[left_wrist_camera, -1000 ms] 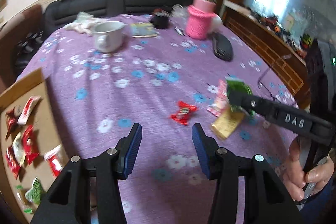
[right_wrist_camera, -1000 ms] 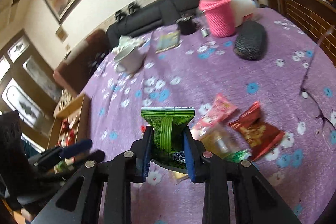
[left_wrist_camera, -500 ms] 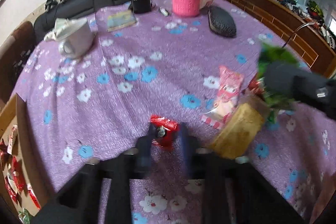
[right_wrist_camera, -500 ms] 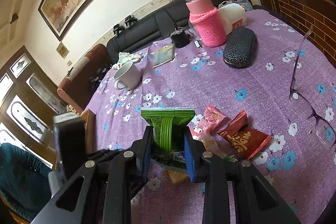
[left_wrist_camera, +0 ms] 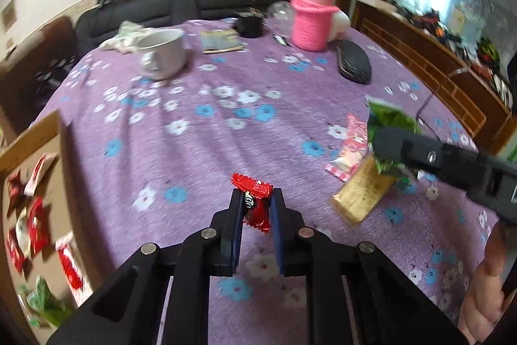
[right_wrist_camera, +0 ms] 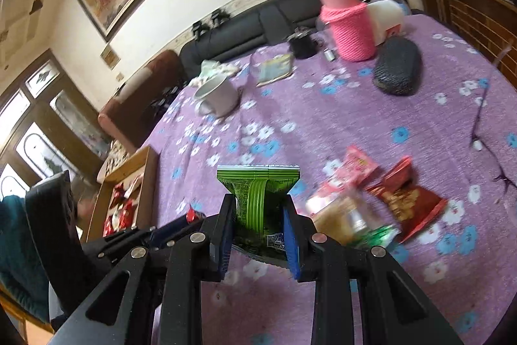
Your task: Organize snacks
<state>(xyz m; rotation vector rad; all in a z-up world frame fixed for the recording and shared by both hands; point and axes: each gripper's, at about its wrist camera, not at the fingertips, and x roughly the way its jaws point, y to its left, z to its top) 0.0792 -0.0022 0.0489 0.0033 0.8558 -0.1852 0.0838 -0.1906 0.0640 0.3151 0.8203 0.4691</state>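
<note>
A second ago the left gripper [left_wrist_camera: 256, 205] stood spread over bare cloth; its fingers have just closed, pinching the small red foil candy [left_wrist_camera: 253, 202]. A gold packet [left_wrist_camera: 363, 195] and pink packet [left_wrist_camera: 350, 147] lie right of them on the purple flowered tabletop [left_wrist_camera: 194, 144]. The right gripper [right_wrist_camera: 258, 209] pinches the green crinkled snack pouch [right_wrist_camera: 257, 199] as before.

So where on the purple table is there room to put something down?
The big bare patch is the middle of the tablecloth, between the white mug, the cardboard box and the snack pile. It is crowded at the far edge around the pink bottle and black case.
</note>
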